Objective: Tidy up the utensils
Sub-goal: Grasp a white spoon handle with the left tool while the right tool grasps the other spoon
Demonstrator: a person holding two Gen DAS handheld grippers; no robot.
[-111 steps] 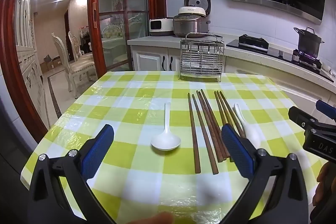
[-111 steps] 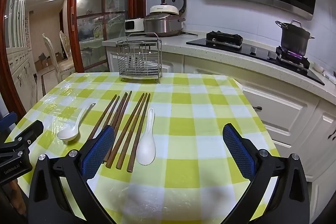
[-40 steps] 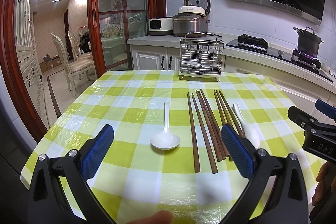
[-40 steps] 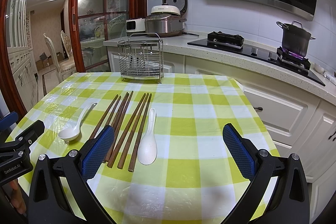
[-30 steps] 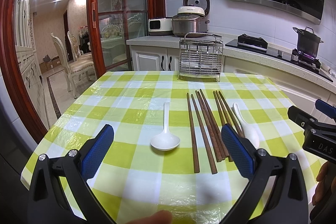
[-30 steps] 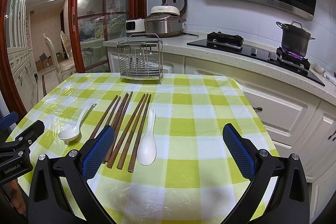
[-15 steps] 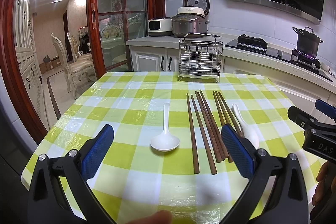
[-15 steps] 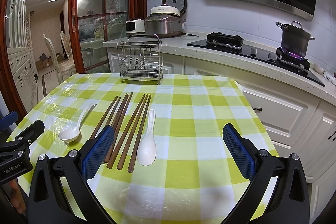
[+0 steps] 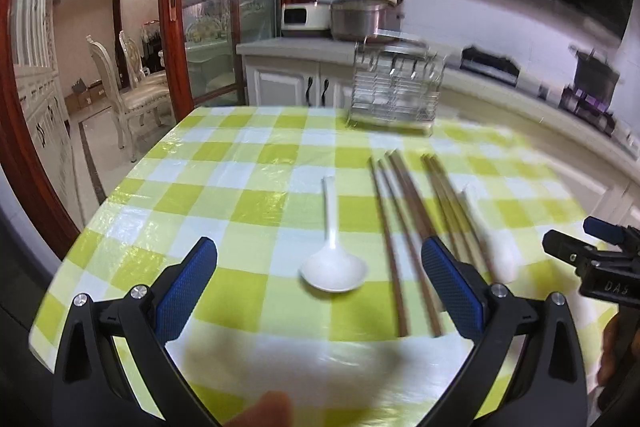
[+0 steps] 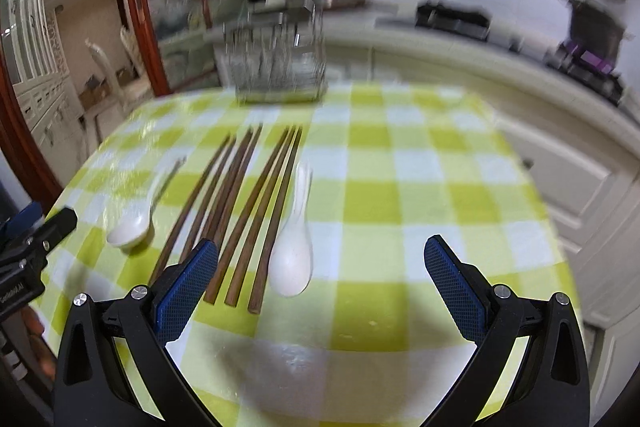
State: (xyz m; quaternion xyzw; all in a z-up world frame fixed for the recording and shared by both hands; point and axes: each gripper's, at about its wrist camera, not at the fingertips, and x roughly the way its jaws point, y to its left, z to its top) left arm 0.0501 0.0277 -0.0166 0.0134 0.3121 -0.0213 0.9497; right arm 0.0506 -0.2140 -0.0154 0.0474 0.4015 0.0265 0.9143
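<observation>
Several brown chopsticks (image 9: 404, 223) (image 10: 240, 211) lie side by side on the green-and-white checked table (image 9: 224, 163) (image 10: 400, 187). One white spoon (image 9: 333, 263) (image 10: 134, 223) lies left of them, another white spoon (image 10: 294, 247) (image 9: 500, 251) right of them. A wire utensil rack (image 9: 396, 95) (image 10: 276, 67) stands at the table's far edge. My left gripper (image 9: 320, 285) is open, low over the left spoon's bowl. My right gripper (image 10: 320, 285) is open just right of the right spoon. Both hold nothing.
A kitchen counter with a rice cooker (image 9: 366, 13) and a pot on a stove (image 9: 594, 71) runs behind the table. Cabinets (image 10: 568, 171) stand right of it. A glass door and chairs (image 9: 136, 87) are on the left. The table's right half (image 10: 440, 195) carries nothing.
Both grippers have tipped down and moved closer over the utensils, and both views are now motion-blurred. The utensils lie as before. Both grippers stay open.
</observation>
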